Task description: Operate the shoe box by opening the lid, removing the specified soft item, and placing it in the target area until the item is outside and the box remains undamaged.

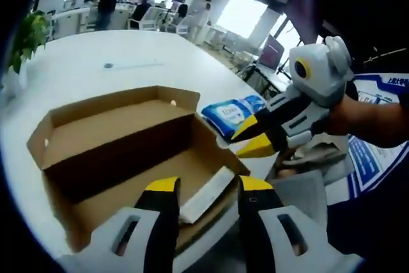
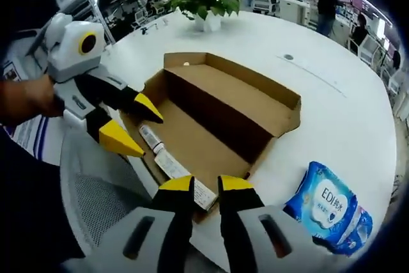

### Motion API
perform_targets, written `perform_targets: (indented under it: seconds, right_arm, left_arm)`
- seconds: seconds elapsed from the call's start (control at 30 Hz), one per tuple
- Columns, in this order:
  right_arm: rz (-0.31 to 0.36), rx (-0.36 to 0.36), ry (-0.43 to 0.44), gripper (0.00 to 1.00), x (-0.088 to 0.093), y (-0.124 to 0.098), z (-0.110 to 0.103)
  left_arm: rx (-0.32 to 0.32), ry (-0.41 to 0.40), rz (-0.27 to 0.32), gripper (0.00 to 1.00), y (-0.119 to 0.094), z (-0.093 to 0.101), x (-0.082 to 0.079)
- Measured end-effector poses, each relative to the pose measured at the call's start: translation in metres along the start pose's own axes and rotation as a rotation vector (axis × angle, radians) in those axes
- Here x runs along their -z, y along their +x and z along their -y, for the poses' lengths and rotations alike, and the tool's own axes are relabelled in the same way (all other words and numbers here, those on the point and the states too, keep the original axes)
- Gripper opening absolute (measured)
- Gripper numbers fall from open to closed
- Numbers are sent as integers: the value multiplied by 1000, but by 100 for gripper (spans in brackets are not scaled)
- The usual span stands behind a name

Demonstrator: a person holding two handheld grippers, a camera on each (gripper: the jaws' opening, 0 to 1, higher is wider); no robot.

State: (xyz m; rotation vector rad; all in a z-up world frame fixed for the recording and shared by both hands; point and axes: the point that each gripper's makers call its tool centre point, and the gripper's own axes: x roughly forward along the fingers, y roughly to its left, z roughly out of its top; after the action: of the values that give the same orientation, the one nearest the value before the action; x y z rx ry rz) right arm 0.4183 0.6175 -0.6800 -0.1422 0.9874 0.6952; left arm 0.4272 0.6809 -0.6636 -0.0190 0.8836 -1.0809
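Left gripper view: the left hand-held gripper (image 1: 208, 193) hung slightly parted and empty over the open brown cardboard shoe box (image 1: 121, 151); it should withdraw without snagging the flap.

Right gripper view: the right hand-held gripper (image 2: 206, 187) stood narrowly open, empty; the blue soft wipes pack (image 2: 329, 212) lay outside near the white counter's (image 2: 332, 113) edge, and a white paper strip (image 2: 176, 164) lay inside the box.

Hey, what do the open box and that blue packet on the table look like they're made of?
The shoe box looks like plain brown cardboard, matte, with raw folded flaps and no print. The blue packet looks like soft plastic film: glossy, wrinkled, with a printed label, probably a pack of wet wipes. It lies on the white table, which looks smooth and slightly shiny; what it's made of is unclear.
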Motion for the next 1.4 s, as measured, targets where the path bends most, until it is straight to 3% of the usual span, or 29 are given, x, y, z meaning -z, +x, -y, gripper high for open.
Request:
perform_targets:
  seconds: [0.17,0.23,0.4,0.53,0.63,0.73,0.93,1.13,1.4]
  right_arm:
    - [-93,-57,-85,13,8,11,-9]
    - [-130,-113,-85,11,13,15,-18]
    - [-164,-147,-143,13,15,22,-22]
    - [-232,-180,-236,14,21,24,-23]
    - [-244,-200,-246,15,18,25,-23]
    - [-271,-219,-276,15,18,25,-20]
    - [-392,-284,-446,14,31,26,-16]
    - [-402,-297,-521,16,30,36,-17]
    - [-453,-314,-551,17,41,49,-19]
  left_arm:
    - [-18,81,-57,34,-1,-11,6]
    - [-20,94,-69,34,-1,-14,8]
    - [3,143,-116,35,2,-14,14]
    - [42,160,-155,35,3,-12,19]
    - [46,163,-167,35,4,-14,21]
    - [52,167,-171,35,5,-14,21]
    - [56,178,-176,35,8,-13,22]
    - [48,157,-171,35,10,-15,23]
    - [46,129,-165,36,10,-18,26]
